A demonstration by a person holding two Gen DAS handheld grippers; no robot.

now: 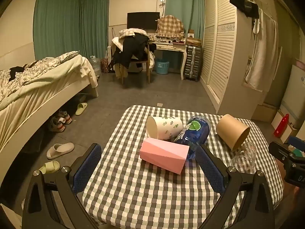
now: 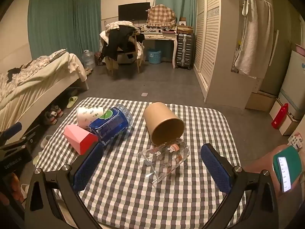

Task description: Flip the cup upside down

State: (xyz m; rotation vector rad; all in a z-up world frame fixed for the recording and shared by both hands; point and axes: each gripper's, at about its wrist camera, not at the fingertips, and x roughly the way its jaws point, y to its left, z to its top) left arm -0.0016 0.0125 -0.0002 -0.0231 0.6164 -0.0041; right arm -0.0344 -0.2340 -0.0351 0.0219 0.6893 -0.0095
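Observation:
Several cups lie on their sides on a checked table point(image 1: 133, 190) point(image 2: 133, 200). A pink faceted cup point(image 1: 164, 155) point(image 2: 80, 140) lies just ahead of my open, empty left gripper point(image 1: 148, 167). Behind it lie a white leaf-print cup point(image 1: 164, 127) point(image 2: 89, 115) and a blue cup point(image 1: 194, 135) point(image 2: 112, 125). A brown paper cup point(image 1: 232, 131) point(image 2: 164, 124) lies at the right. A clear glass cup point(image 2: 164, 159) point(image 1: 243, 158) with cartoon prints lies between the fingers of my open, empty right gripper point(image 2: 150, 165), untouched.
A bed point(image 1: 38, 87) with shoes and slippers point(image 1: 60, 149) under it is left of the table. A wardrobe point(image 1: 223, 57) stands to the right. A chair piled with clothes point(image 1: 133, 53) and a desk point(image 1: 171, 47) are at the back.

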